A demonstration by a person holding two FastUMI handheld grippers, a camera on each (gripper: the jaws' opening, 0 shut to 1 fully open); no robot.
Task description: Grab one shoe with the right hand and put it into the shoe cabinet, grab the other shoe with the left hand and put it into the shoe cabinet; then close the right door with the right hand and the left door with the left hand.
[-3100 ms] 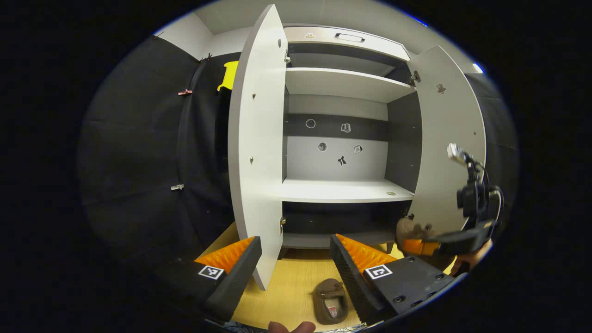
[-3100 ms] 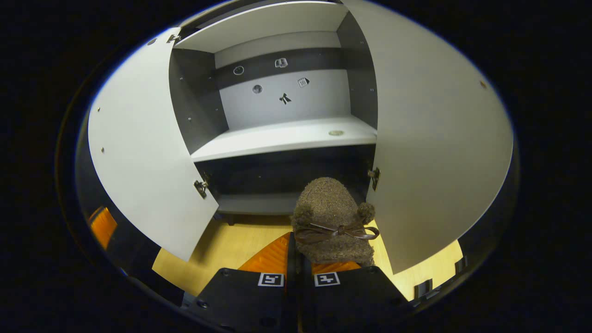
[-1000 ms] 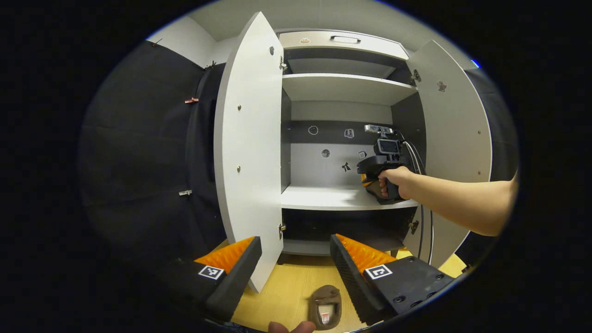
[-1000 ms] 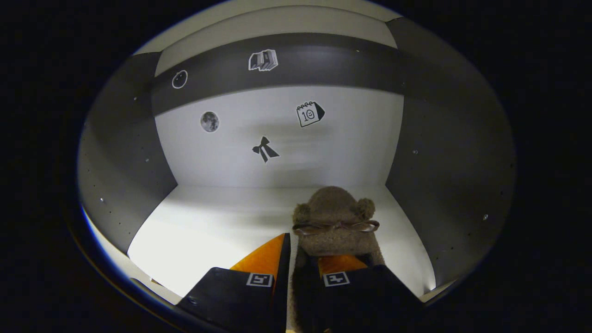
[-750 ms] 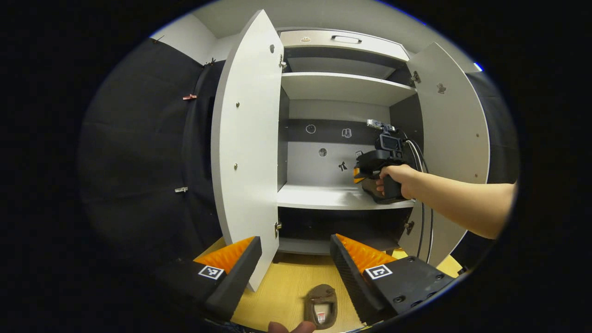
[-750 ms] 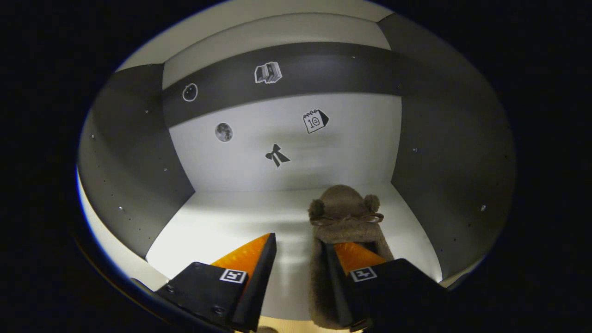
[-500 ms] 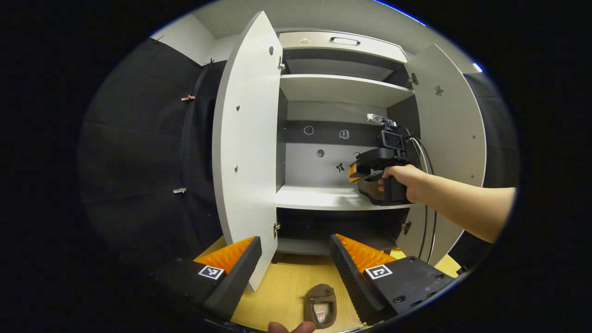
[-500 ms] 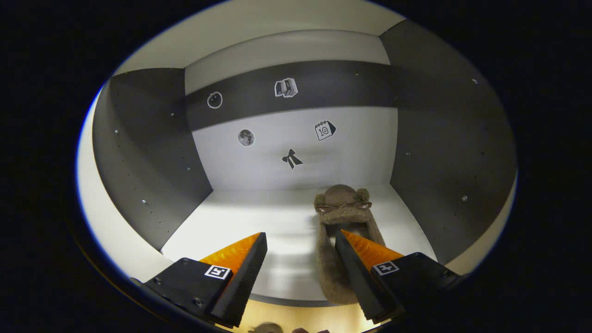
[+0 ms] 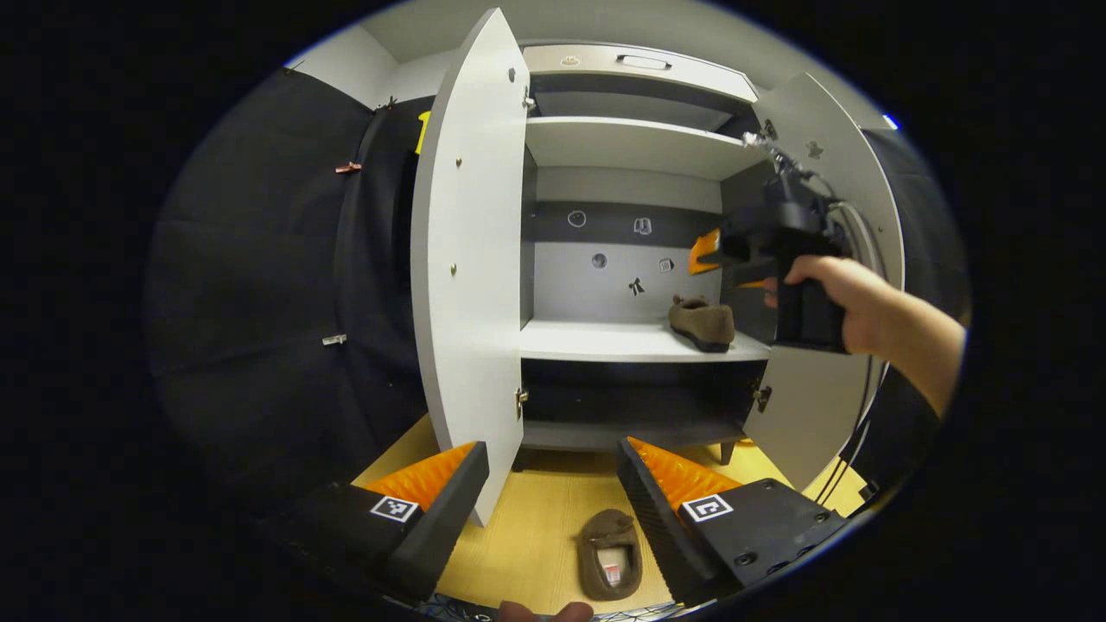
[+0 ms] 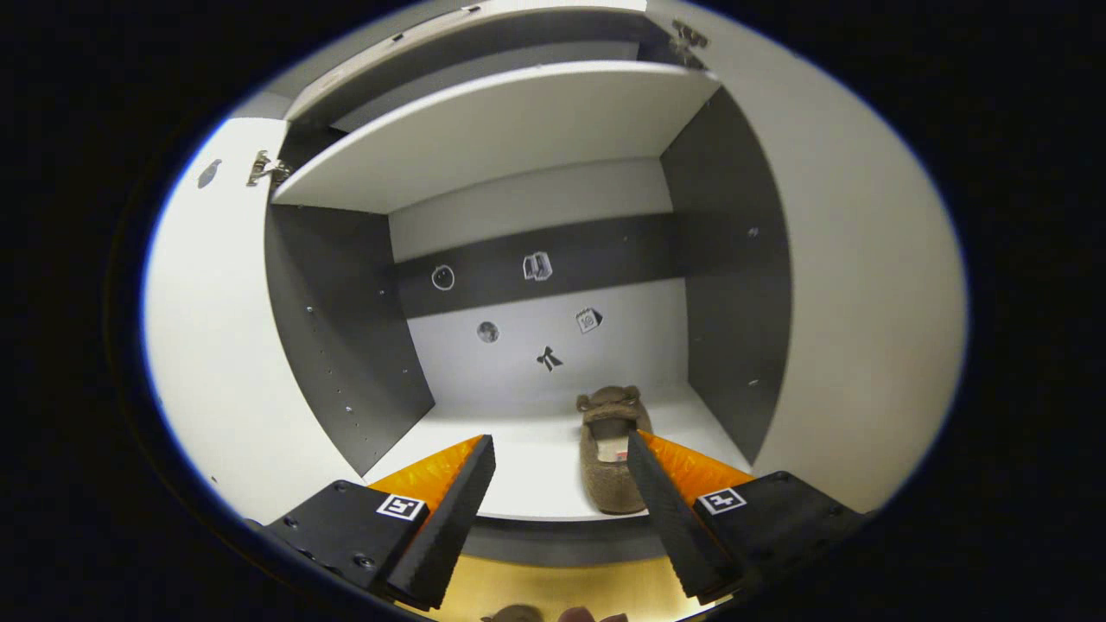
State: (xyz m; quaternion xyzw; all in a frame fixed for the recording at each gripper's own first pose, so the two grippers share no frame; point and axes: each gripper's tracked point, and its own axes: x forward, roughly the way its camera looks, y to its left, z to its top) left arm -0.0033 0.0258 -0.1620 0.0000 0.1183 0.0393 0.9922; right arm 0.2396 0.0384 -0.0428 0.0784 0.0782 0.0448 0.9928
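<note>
One brown fuzzy shoe (image 9: pixel 702 321) (image 10: pixel 610 453) lies on the right side of the shoe cabinet's middle shelf (image 9: pixel 605 341) (image 10: pixel 527 471), toe toward the back wall. My right gripper (image 10: pixel 557 484) is open and empty, pulled back in front of the shelf; in the left gripper view it (image 9: pixel 713 255) hangs above and right of that shoe, held by a hand (image 9: pixel 834 285). The other brown shoe (image 9: pixel 610 564) lies on the wooden floor (image 9: pixel 536 536), just below my open left gripper (image 9: pixel 553 492), beside its right finger.
Both cabinet doors stand open: the left door (image 9: pixel 471 259) close in front of my left gripper, the right door (image 9: pixel 829 216) behind the hand. An upper shelf (image 9: pixel 631 142) and a dark lower compartment (image 9: pixel 631 402) are in the cabinet. Black cloth wall (image 9: pixel 259 285) at left.
My right gripper opened, let go of the shoe on the middle shelf, then drew back and rose out of the cabinet. My left gripper stayed open above the floor shoe.
</note>
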